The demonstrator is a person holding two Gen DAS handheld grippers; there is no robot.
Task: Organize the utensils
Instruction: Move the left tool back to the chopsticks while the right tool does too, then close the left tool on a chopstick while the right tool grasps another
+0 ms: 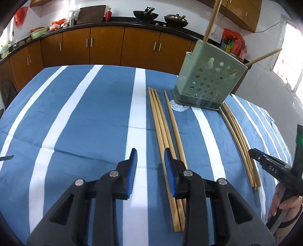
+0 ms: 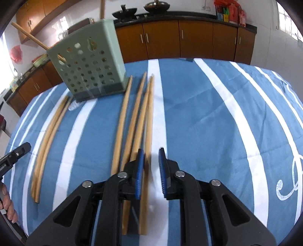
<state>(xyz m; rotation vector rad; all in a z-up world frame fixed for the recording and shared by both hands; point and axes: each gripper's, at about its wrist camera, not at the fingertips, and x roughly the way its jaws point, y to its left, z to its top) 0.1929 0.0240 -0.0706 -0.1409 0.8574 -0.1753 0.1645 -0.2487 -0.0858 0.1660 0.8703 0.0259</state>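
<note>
Nearest in the left wrist view, the left gripper (image 1: 149,160) hangs over the striped cloth (image 1: 75,113) with its jaws apart and nothing between them; its right blue pad (image 1: 168,170) sits over the near ends of a set of four chopsticks (image 1: 162,123), though I cannot tell whether it touches them. In the right wrist view the right gripper (image 2: 151,166) is likewise spread wide, with one stick of the right-hand chopstick group (image 2: 140,117) lying in the gap between its pads but not pinched. That group lies on the cloth just right of the holder (image 2: 90,64), running near to far. The other set lies to the holder's left. Farther back the green perforated holder (image 1: 206,75) stands upright on the cloth, two chopsticks (image 1: 210,24) leaning out of its top. Beyond the table runs a row of wooden cabinets (image 1: 106,47) under a dark counter with two woks (image 1: 145,15).
</note>
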